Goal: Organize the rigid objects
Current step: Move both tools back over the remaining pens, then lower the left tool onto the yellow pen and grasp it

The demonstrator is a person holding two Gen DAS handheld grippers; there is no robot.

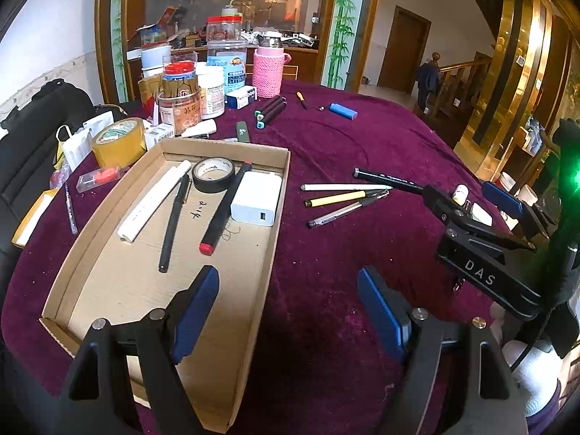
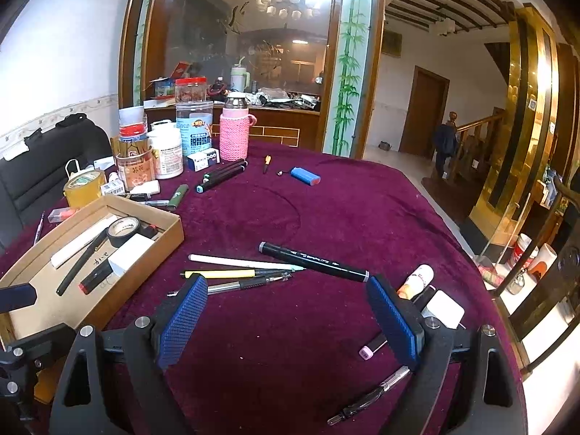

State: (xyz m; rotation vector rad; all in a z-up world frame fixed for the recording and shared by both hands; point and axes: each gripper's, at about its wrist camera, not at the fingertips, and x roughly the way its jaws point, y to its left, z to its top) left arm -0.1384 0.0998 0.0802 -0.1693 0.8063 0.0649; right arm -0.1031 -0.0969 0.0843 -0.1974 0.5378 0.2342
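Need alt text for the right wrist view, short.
Open right gripper hovers empty over a maroon tablecloth, with a cluster of pens and a black marker just ahead. A cardboard tray on the left holds a tape roll, a charger and pens.

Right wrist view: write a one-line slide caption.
Open right gripper above loose pens on maroon cloth, cardboard tray alongside.
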